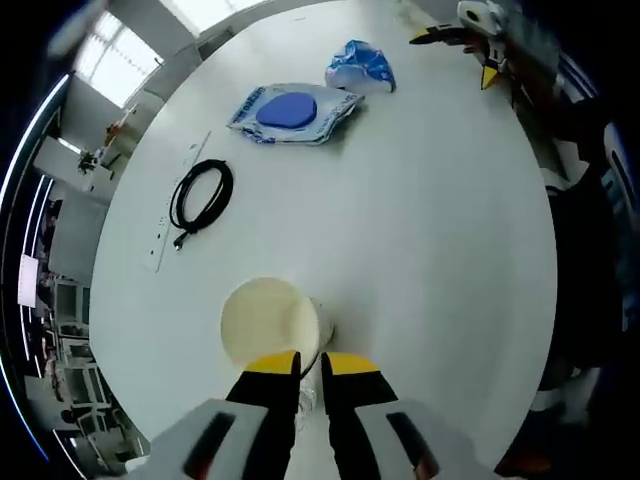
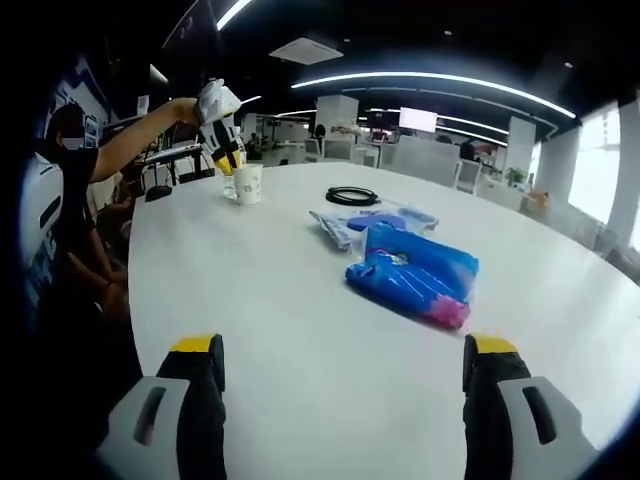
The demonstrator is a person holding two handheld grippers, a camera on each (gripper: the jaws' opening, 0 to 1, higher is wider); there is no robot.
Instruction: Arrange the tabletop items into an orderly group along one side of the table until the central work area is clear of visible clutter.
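Cream paper cup (image 1: 270, 322), upright, rim pinched by left tongs (image 1: 309, 364); right tongs (image 2: 340, 360) spread wide.

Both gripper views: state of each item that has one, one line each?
left gripper: shut on paper cup rim
paper cup: upright on the table, mouth open, inside looks empty
right gripper: open, holds nothing
black cable: coiled, lying flat
clear bag with blue disc: lying flat
blue packet: crumpled, lying on the table
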